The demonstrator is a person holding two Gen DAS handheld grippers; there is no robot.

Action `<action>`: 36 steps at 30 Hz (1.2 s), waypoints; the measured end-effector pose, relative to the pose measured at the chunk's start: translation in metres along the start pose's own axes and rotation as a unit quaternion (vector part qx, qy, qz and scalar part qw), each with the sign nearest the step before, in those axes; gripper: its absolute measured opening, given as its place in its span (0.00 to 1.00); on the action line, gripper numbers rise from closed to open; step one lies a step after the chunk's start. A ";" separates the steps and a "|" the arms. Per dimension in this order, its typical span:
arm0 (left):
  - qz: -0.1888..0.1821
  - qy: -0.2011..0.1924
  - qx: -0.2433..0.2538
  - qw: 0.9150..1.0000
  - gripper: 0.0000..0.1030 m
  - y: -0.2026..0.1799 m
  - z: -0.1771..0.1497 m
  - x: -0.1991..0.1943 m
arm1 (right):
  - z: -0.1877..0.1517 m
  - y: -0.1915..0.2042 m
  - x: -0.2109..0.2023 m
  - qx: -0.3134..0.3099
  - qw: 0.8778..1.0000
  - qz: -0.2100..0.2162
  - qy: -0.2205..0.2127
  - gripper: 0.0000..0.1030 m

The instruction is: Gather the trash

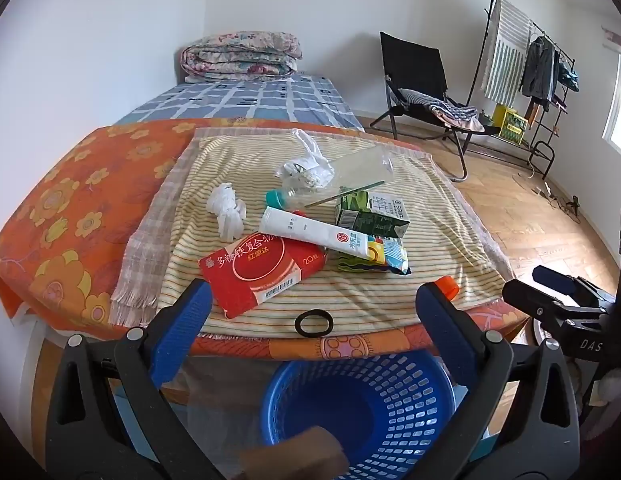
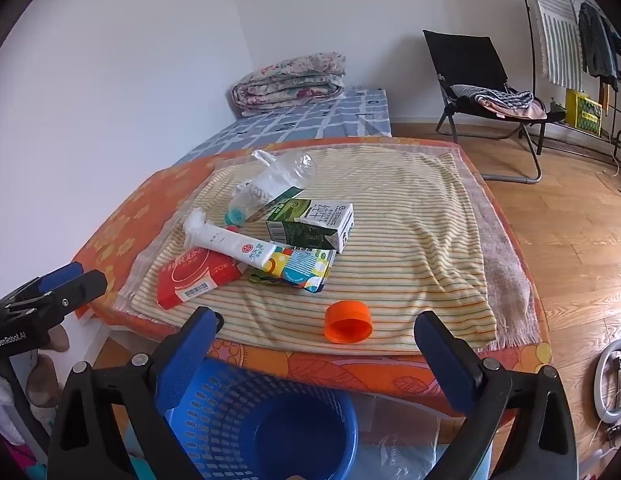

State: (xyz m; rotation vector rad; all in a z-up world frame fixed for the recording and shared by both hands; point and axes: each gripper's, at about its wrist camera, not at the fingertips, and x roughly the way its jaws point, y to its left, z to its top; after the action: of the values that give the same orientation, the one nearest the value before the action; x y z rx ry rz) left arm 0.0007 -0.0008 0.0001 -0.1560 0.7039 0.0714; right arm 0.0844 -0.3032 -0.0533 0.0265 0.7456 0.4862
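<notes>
Trash lies on a striped cloth on the bed: a red box, a white tube, a green milk carton, a colourful wrapper, a clear bottle, crumpled white paper, a black ring and an orange cap. A blue basket stands on the floor below the bed edge. My left gripper is open and empty above the basket. My right gripper is open and empty, near the cap.
An orange flowered cover lies under the cloth. A folded quilt sits at the bed's far end. A black folding chair and a clothes rack stand on the wooden floor at right.
</notes>
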 end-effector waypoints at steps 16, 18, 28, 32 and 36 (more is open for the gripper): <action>-0.002 -0.009 -0.005 1.000 1.00 0.000 0.000 -0.001 | -0.005 0.002 0.003 0.007 1.000 0.012 0.008 0.98; -0.001 -0.011 -0.004 1.000 1.00 0.000 0.000 -0.001 | -0.005 0.003 0.003 0.007 1.000 0.013 0.009 0.98; -0.001 -0.011 -0.004 1.000 1.00 0.000 0.000 -0.002 | -0.005 0.004 0.004 0.007 1.000 0.015 0.010 0.98; -0.001 -0.011 -0.003 1.000 1.00 0.000 -0.001 -0.002 | -0.005 0.005 0.004 0.007 1.000 0.016 0.012 0.98; -0.001 -0.011 -0.003 1.000 1.00 0.000 0.000 -0.002 | -0.005 0.007 0.005 0.007 1.000 0.018 0.014 0.98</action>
State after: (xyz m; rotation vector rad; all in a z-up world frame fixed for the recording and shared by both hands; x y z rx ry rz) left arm -0.0009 -0.0008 0.0010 -0.1620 0.6819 0.0734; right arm 0.0812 -0.2961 -0.0589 0.0457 0.7765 0.5159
